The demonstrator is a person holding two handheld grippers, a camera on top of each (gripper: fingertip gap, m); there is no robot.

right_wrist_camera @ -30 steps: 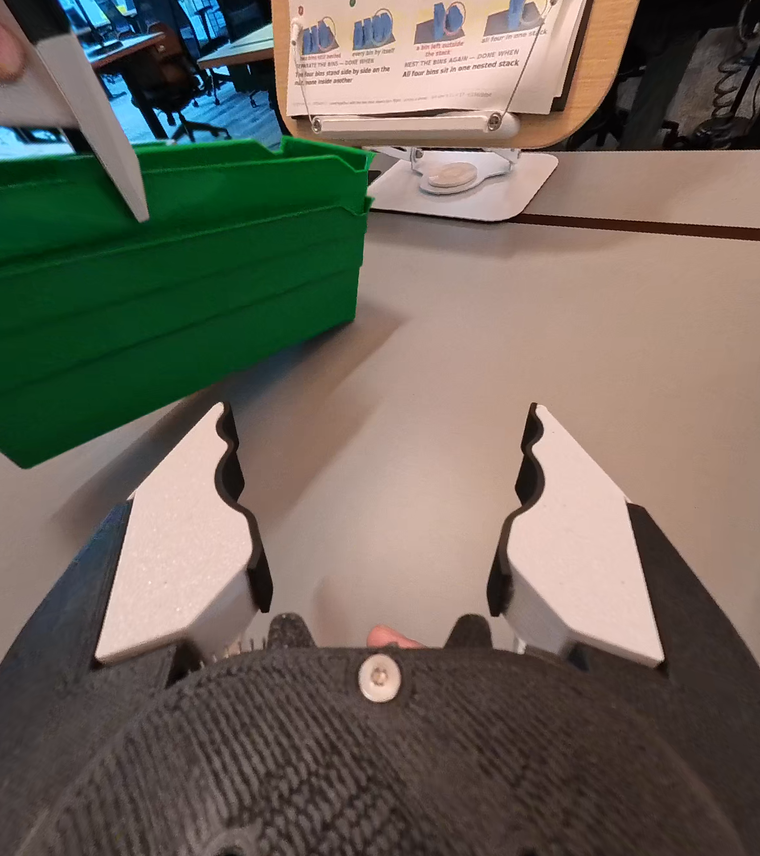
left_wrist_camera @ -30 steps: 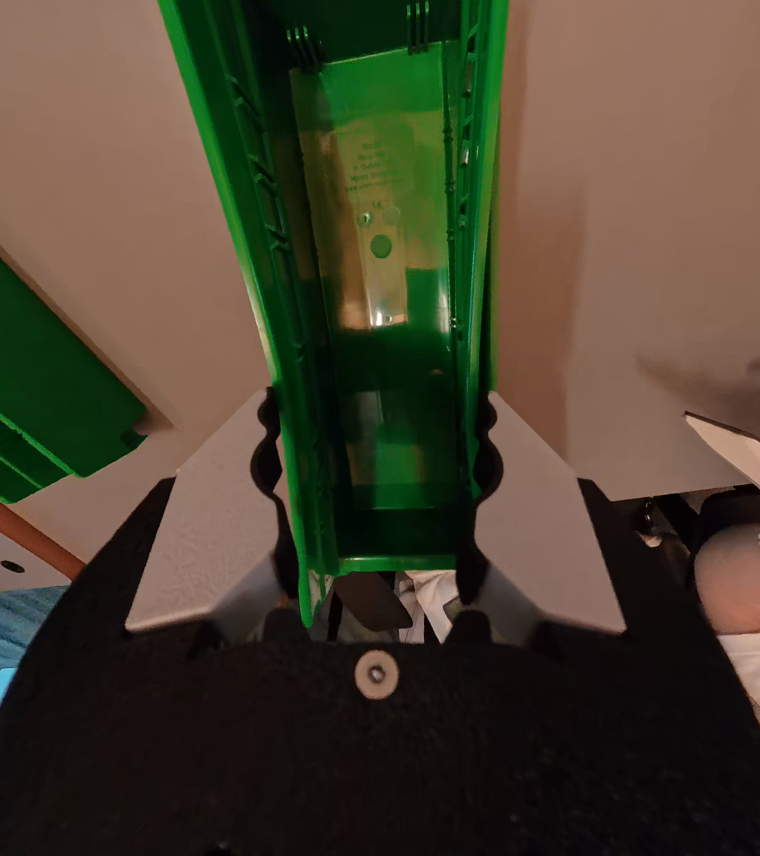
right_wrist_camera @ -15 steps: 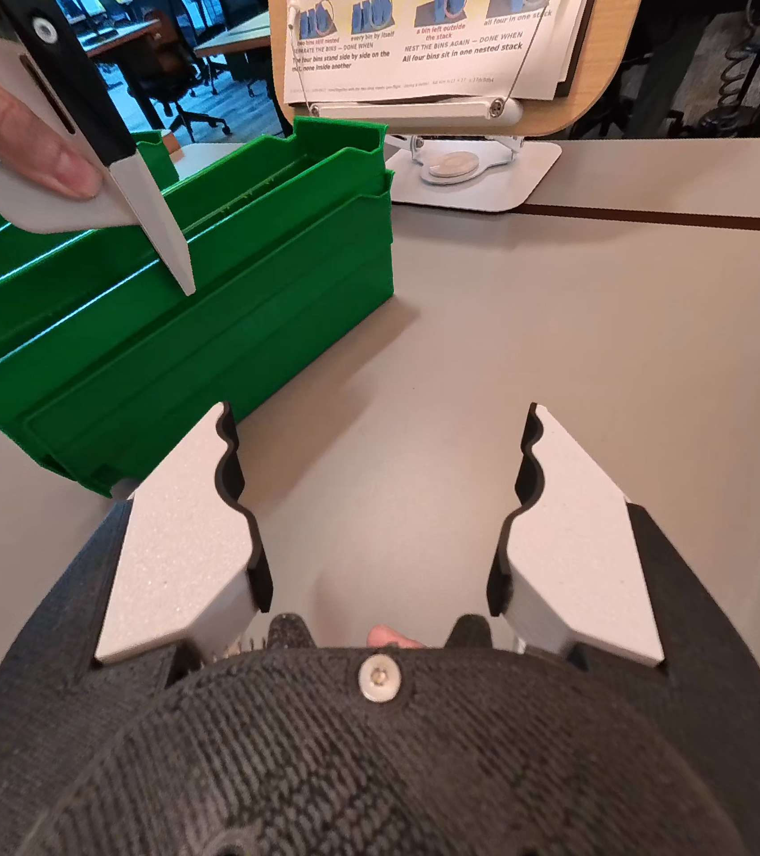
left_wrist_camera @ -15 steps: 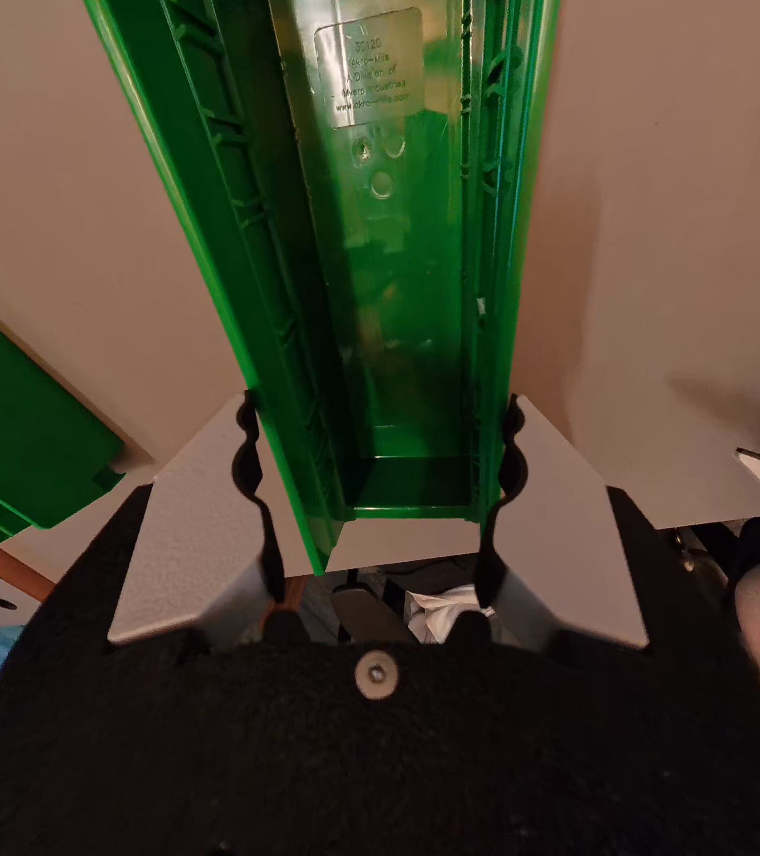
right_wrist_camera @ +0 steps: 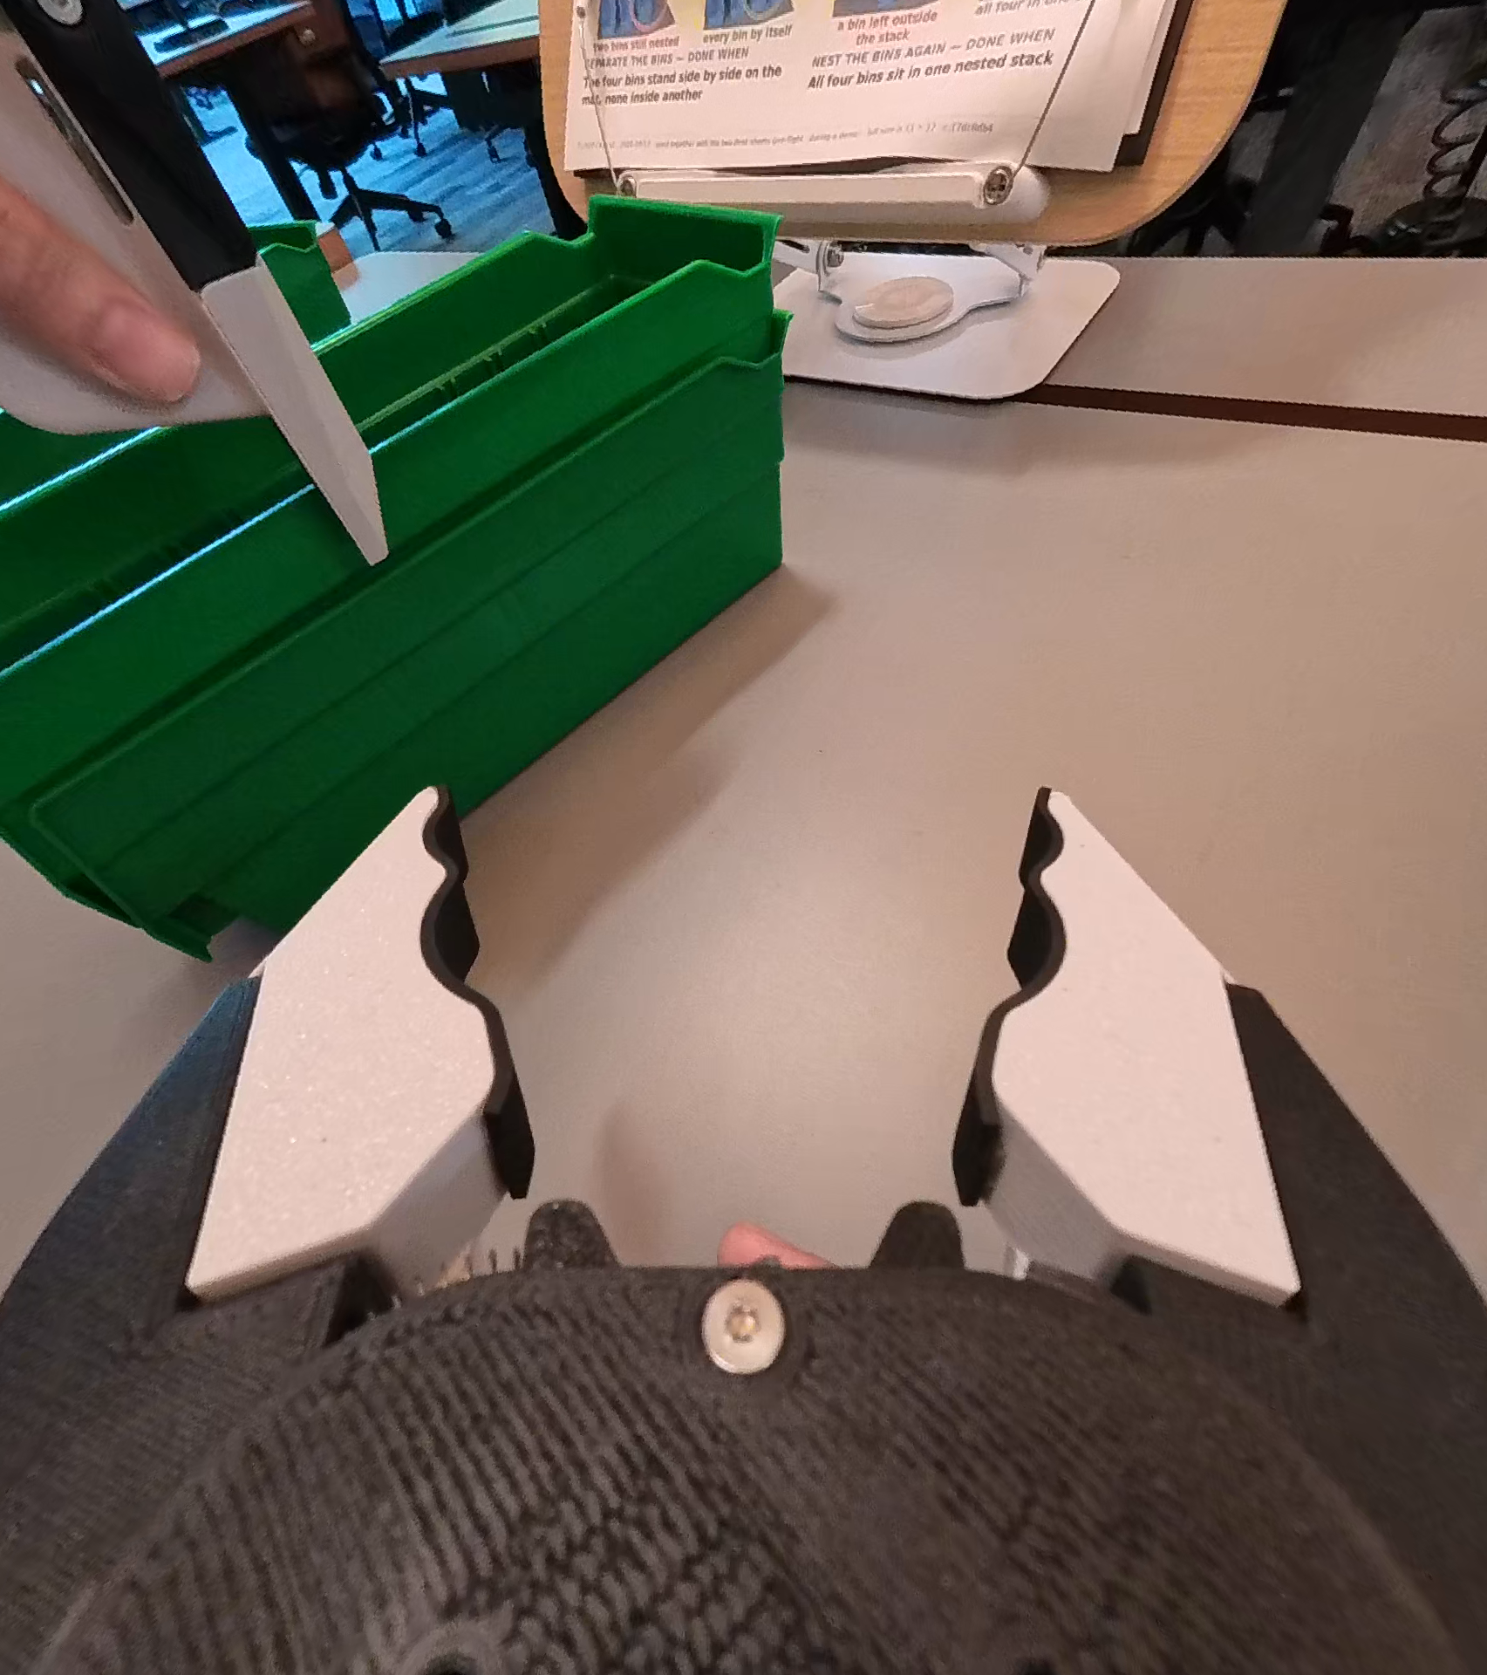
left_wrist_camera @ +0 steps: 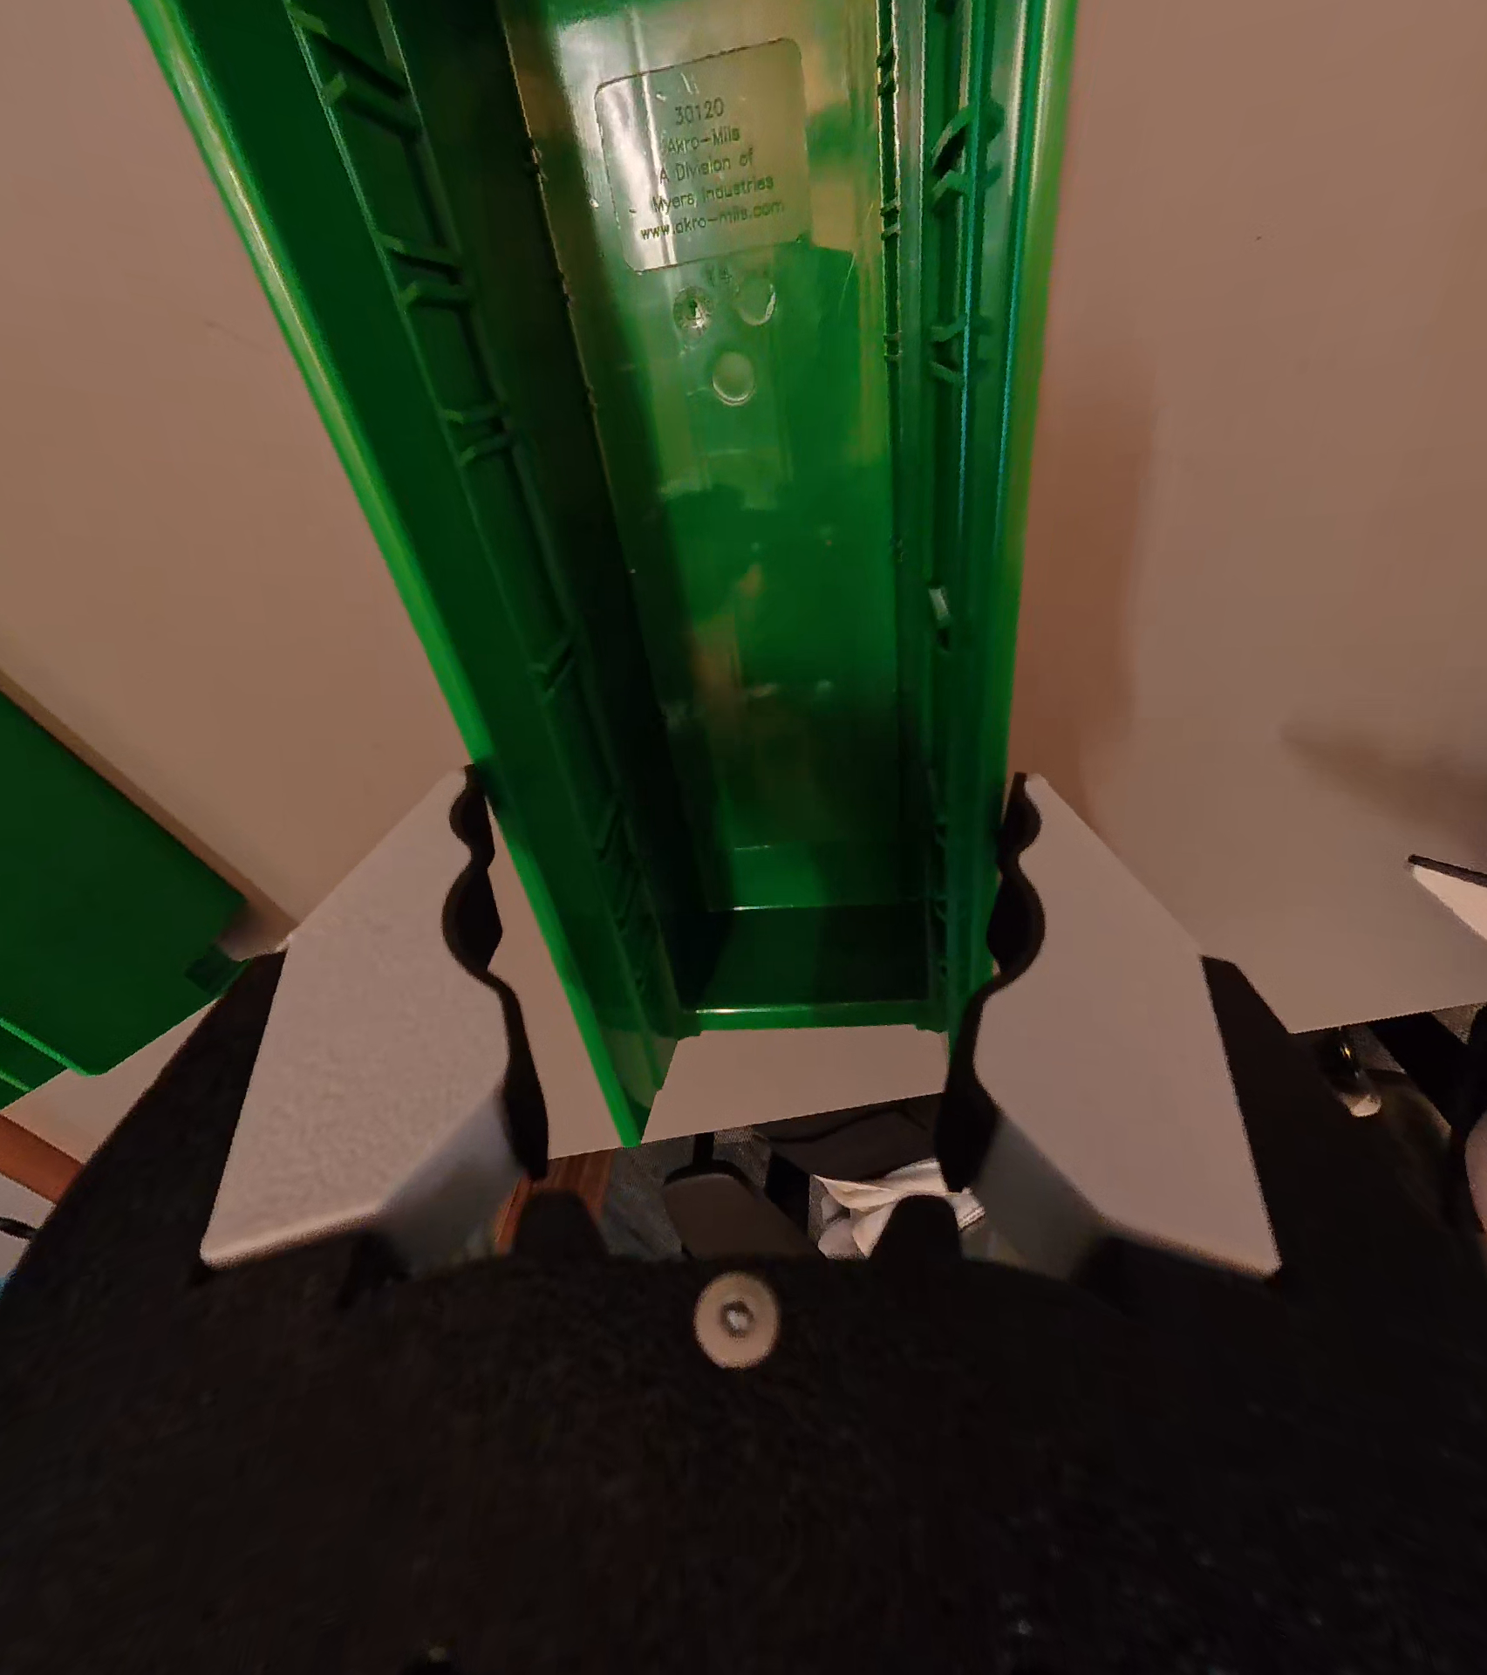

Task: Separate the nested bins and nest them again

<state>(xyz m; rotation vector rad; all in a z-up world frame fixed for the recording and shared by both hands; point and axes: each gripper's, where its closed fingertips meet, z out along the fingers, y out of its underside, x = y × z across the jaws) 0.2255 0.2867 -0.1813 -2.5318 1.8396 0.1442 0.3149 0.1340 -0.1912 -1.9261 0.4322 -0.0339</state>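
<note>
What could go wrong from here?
1. The left hand-held gripper straddles the stack closely; pulling away could drag it.
2. The stack's near end sits by the table edge, so a nudge toward the person might tip it off.

We are observing: grey table (right_wrist_camera: 1129, 634) | clipboard stand (right_wrist_camera: 930, 317) holding printed sheets (right_wrist_camera: 839, 82), far edge | office chairs (right_wrist_camera: 359, 154) standing behind.
</note>
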